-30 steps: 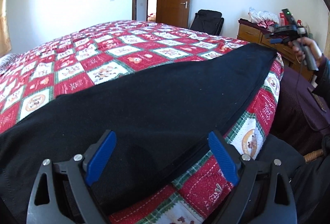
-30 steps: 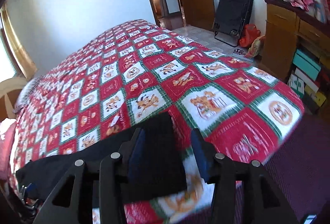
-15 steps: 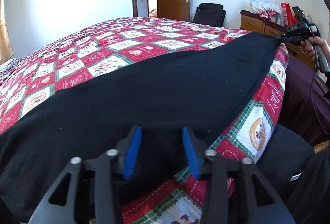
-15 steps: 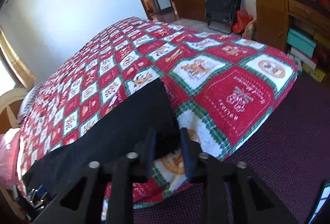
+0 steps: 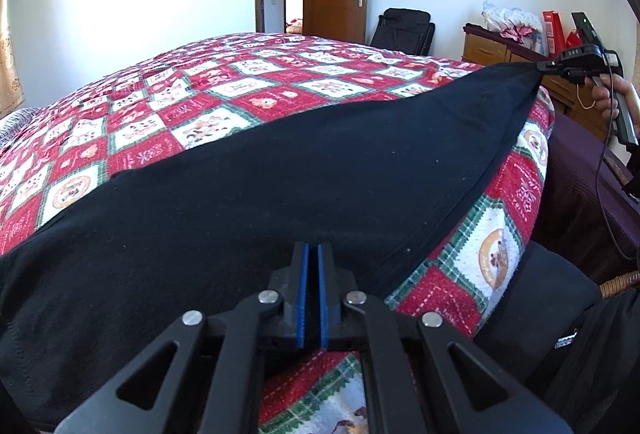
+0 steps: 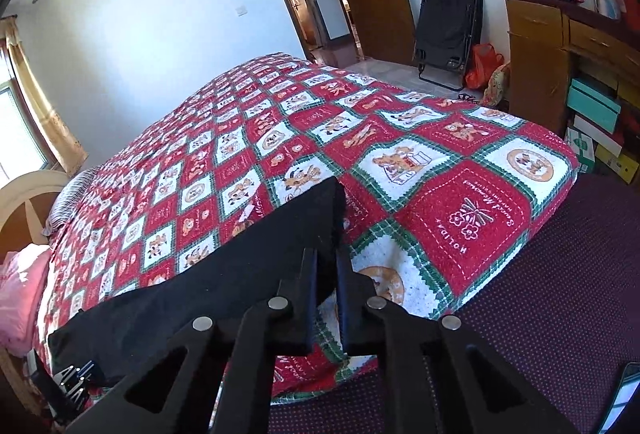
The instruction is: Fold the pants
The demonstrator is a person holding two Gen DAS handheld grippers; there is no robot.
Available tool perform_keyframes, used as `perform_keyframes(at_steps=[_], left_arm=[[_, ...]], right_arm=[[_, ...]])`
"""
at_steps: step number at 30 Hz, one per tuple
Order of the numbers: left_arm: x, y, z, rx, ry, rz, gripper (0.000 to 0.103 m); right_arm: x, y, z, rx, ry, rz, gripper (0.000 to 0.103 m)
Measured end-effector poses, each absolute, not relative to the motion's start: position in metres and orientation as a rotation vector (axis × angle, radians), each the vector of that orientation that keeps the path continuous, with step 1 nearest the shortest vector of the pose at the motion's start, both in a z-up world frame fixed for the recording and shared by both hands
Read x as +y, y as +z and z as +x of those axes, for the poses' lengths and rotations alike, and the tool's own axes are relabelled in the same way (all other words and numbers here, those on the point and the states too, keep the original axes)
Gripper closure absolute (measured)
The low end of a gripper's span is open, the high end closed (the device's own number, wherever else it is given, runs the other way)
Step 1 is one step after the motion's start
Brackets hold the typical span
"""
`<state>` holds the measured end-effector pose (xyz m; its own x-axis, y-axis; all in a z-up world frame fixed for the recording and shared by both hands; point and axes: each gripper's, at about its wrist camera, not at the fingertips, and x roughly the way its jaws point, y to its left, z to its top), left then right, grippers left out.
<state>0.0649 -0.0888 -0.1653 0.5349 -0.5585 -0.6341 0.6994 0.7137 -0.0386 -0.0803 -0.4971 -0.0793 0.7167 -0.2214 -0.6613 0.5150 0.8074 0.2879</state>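
Pants (image 5: 280, 178) lie stretched long along the near edge of the bed (image 5: 240, 102), black cloth on a red, white and green patchwork quilt (image 6: 460, 194). By the look of it they are already doubled leg on leg into one long strip, though the layers are hard to tell apart in such dark fabric. The left gripper (image 5: 311, 254) has its blue pads drawn almost together on the near edge of the wider end. The right gripper (image 6: 326, 262) is closed just as narrowly on the corner of the far, narrower end; in the left wrist view that corner is lifted off the quilt and pulled taut toward the right gripper (image 5: 544, 68).

So, judging by this, the lengthwise fold is done and both ends are gripped, but the strip is at full length. What remains is bringing one end over to the other, likely more than once, then smoothing the bundle flat.
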Motion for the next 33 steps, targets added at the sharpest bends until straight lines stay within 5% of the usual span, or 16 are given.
perform_keyframes(at_steps=[8,10,11,13,16,20,23,33], left_arm=[[-0.092,-0.160,0.055,0.639,-0.808,0.242,0.097],[-0.097,-0.157,0.049,0.626,-0.827,0.265,0.081],[-0.101,-0.157,0.047,0.615,-0.819,0.284,0.061],[-0.107,-0.157,0.042,0.579,-0.808,0.319,0.047],[-0.117,-0.162,0.045,0.592,-0.813,0.360,0.051],[-0.123,-0.167,0.049,0.616,-0.793,0.397,0.074],[-0.120,-0.165,0.052,0.628,-0.792,0.375,0.076],[-0.122,-0.168,0.055,0.637,-0.793,0.349,0.077]], right_arm=[[-0.505,-0.099,-0.086,0.716,-0.471,0.467,0.094],[-0.496,-0.092,-0.090,0.705,-0.505,0.426,0.070],[-0.491,-0.088,-0.091,0.696,-0.507,0.409,0.045],[-0.474,-0.077,-0.095,0.662,-0.466,0.379,0.042],[-0.441,-0.071,-0.088,0.666,-0.341,0.369,0.042],[-0.391,-0.097,-0.053,0.776,-0.101,0.402,0.050],[-0.363,-0.123,-0.029,0.877,-0.028,0.408,0.062],[-0.354,-0.160,-0.008,0.958,-0.071,0.490,0.062]])
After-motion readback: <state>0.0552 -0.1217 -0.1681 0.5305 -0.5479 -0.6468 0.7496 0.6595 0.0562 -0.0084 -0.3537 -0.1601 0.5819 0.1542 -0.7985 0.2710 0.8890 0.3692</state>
